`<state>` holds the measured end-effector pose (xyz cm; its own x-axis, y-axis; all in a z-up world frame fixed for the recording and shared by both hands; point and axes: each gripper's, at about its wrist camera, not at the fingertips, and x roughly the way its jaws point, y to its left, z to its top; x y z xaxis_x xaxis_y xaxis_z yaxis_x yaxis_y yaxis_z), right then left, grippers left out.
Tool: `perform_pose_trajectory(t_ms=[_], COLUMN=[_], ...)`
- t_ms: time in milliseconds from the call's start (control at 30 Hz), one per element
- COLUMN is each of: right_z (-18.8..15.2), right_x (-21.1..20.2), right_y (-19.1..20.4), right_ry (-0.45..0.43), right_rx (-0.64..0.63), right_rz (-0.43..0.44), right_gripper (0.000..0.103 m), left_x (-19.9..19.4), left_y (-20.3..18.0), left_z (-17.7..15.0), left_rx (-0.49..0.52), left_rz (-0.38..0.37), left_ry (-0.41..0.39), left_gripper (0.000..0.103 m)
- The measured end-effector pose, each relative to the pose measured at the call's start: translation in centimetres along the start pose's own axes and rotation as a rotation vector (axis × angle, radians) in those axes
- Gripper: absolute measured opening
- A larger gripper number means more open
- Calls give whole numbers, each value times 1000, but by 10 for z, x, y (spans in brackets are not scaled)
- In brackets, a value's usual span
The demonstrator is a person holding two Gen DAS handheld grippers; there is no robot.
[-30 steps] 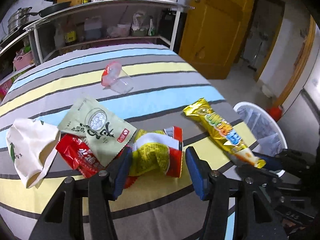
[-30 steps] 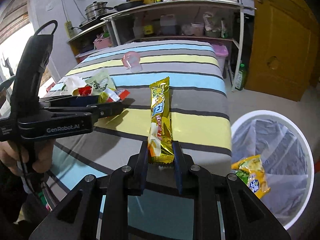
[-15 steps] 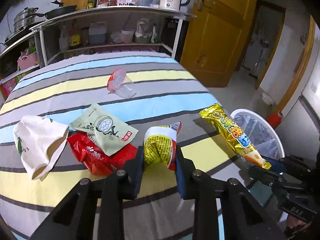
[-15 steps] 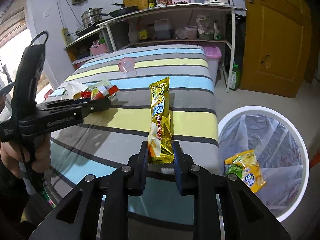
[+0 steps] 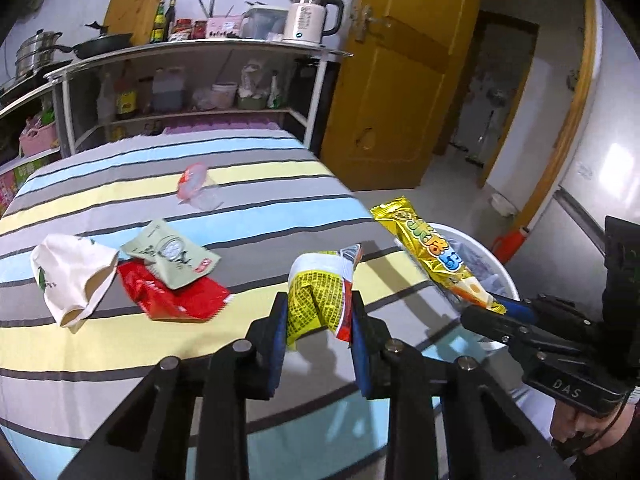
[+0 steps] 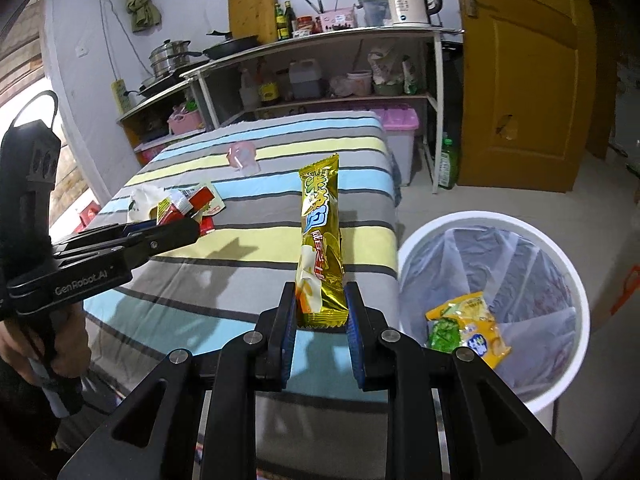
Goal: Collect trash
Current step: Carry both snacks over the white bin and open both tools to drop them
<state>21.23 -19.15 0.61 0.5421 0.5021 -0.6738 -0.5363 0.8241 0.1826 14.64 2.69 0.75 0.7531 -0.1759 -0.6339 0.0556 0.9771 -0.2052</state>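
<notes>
The left tongs are gripping a crumpled yellow wrapper, holding it clear of the striped counter. The right tongs are clamping the bottom end of a long gold snack packet, which is standing upright just beside the white bin. A yellow-green packet is lying inside the bin's liner. On the counter, a red packet, a pale green packet overlapping it, a white paper bag and a clear cup with a pink lid are lying apart from both tongs.
</notes>
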Motion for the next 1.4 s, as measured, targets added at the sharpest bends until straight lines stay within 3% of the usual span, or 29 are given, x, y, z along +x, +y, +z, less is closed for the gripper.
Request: perform_pose_trajectory(t_ms=[667,1400], right_z=[-23,-32], right_x=[-49,-32], right_y=[-60,-124], right_ry=[-49,-1], right_rx=[114,239], right_rz=[-105,-161], right_gripper=[24,24], left_x=[11,77], left_y=[-86,-141], left_z=[7,16], left_rx=[103,160], left_rz=[-122,-199], left_ry=[-9,90], left_gripper=[30,32])
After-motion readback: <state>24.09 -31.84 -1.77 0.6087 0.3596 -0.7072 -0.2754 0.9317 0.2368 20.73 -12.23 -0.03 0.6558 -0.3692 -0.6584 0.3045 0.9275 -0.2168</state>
